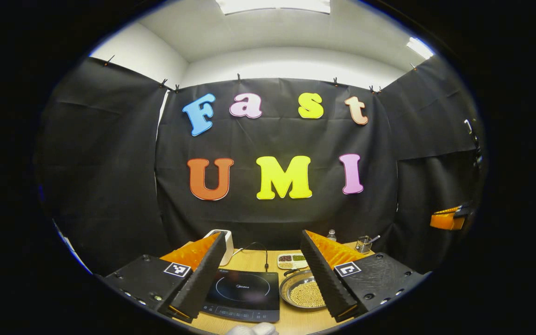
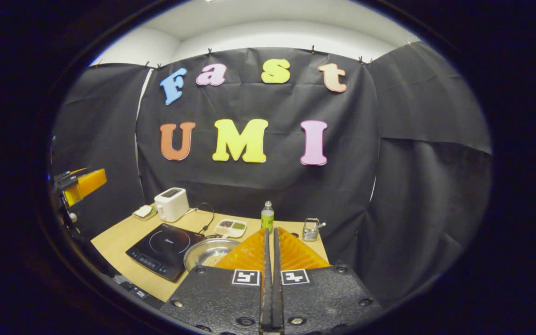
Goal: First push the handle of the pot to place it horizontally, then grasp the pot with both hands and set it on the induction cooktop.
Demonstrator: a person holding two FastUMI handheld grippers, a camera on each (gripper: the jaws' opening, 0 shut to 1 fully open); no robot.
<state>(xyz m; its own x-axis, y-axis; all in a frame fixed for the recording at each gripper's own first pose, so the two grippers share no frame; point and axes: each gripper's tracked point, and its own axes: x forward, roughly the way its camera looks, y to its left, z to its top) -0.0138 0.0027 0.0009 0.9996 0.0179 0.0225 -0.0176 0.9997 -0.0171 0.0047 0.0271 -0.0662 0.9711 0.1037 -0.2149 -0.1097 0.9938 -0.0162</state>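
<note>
Left gripper (image 1: 263,272) jaws wide apart above the table, holding nothing; right gripper (image 2: 271,251) jaws pressed together, empty.

left gripper (image 1: 264,274): fingers spread, empty | pot (image 1: 303,289) beside induction cooktop (image 1: 243,289) on table (image 1: 254,259)

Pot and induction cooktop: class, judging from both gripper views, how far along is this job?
Nothing looks done: the pot sits on the table beside the induction cooktop, not on it. Nothing is in hand: the left gripper is open above the table and the right gripper is shut on nothing. Left: pushing the handle, which I can't make out, then lifting the pot across.
</note>
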